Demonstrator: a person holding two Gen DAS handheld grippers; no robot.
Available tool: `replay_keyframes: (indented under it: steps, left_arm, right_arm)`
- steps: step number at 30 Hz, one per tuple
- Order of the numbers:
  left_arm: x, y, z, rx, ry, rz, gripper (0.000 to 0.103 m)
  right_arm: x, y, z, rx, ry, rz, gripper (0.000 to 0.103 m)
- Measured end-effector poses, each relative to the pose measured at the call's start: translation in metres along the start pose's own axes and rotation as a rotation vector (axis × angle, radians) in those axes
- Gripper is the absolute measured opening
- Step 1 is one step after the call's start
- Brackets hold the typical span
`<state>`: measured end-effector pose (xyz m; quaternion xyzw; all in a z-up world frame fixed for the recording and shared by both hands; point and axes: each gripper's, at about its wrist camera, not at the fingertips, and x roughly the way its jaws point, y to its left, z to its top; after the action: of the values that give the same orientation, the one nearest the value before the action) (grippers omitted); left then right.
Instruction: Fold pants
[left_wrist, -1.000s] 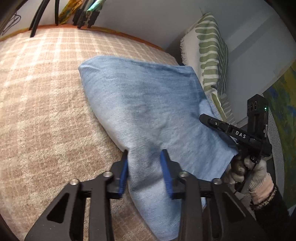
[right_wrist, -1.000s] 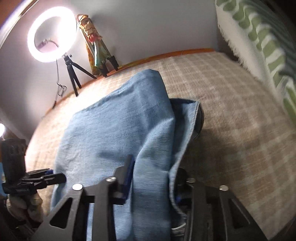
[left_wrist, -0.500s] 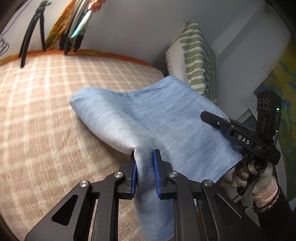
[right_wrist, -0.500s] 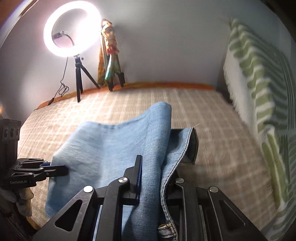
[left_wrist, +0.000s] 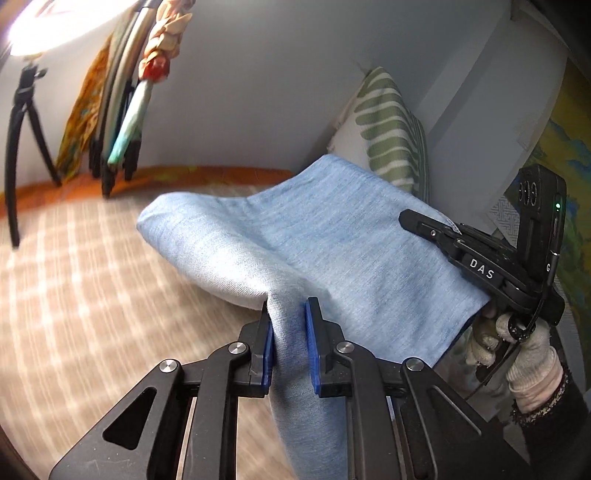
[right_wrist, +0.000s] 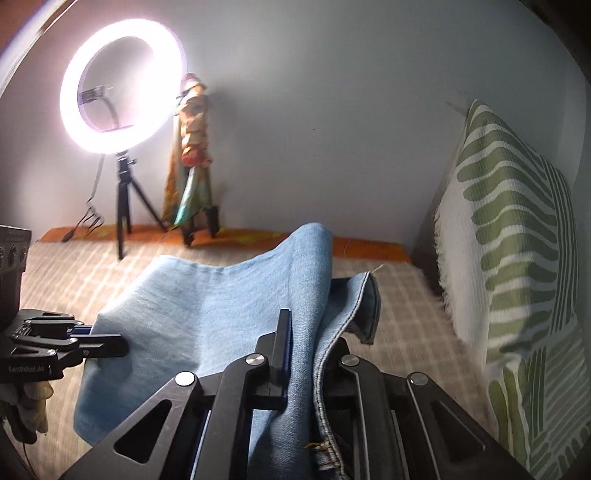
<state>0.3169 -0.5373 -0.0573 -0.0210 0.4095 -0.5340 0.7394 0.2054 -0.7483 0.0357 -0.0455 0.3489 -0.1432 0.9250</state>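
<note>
The light blue denim pants (left_wrist: 332, 243) hang lifted above the beige checked bed cover (left_wrist: 74, 295), stretched between both grippers. My left gripper (left_wrist: 289, 314) is shut on a bunched edge of the pants. My right gripper (right_wrist: 310, 332) is shut on the other end, near a stitched hem (right_wrist: 365, 295); its right finger is hidden by cloth. The right gripper shows at the right of the left wrist view (left_wrist: 436, 229), and the left gripper at the left of the right wrist view (right_wrist: 99, 339). The pants fill the middle of the right wrist view (right_wrist: 221, 306).
A green and white striped pillow (right_wrist: 517, 240) stands at the right against the wall. A lit ring light on a tripod (right_wrist: 122, 81) and a tripod draped with colourful cloth (right_wrist: 192, 166) stand at the far edge of the bed cover (right_wrist: 406, 332).
Both grippers closed on the pants and lifted them off the bed cover. The views tilted up toward the wall as the cloth rose.
</note>
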Motion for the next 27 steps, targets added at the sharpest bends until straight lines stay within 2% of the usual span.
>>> replay_keyframes:
  steps: [6,12,16,21,22,24,25,26,27]
  left_arm:
    - [0.032,0.022,0.043,0.012,-0.018,0.043,0.012]
    - [0.055,0.043,0.075,0.011,-0.032,0.092,0.012]
    - [0.076,0.059,0.076,-0.003,0.007,0.127,0.012]
    - [0.094,0.074,0.062,-0.039,0.095,0.191,0.012]
    - [0.096,0.075,0.059,-0.03,0.129,0.211,0.016]
    - [0.094,0.077,0.054,-0.026,0.151,0.257,0.019]
    - [0.09,0.079,0.051,-0.031,0.148,0.279,0.019]
    - [0.087,0.081,0.048,-0.04,0.146,0.285,0.021]
    - [0.085,0.083,0.047,-0.053,0.147,0.295,0.027]
  right_arm:
    - [0.058,-0.004,0.029,-0.014,0.015,-0.042,0.006]
    - [0.102,-0.003,0.061,-0.076,-0.014,-0.1,0.006]
    - [0.139,-0.009,0.066,-0.107,0.026,-0.118,0.006]
    - [0.182,-0.017,0.052,-0.116,0.112,-0.145,0.006]
    - [0.184,-0.022,0.05,-0.11,0.123,-0.151,0.008]
    - [0.191,-0.037,0.045,-0.066,0.171,-0.151,0.021]
    - [0.193,-0.043,0.042,-0.051,0.192,-0.166,0.035]
    - [0.193,-0.048,0.039,-0.049,0.203,-0.224,0.047]
    - [0.19,-0.049,0.037,-0.053,0.205,-0.249,0.05]
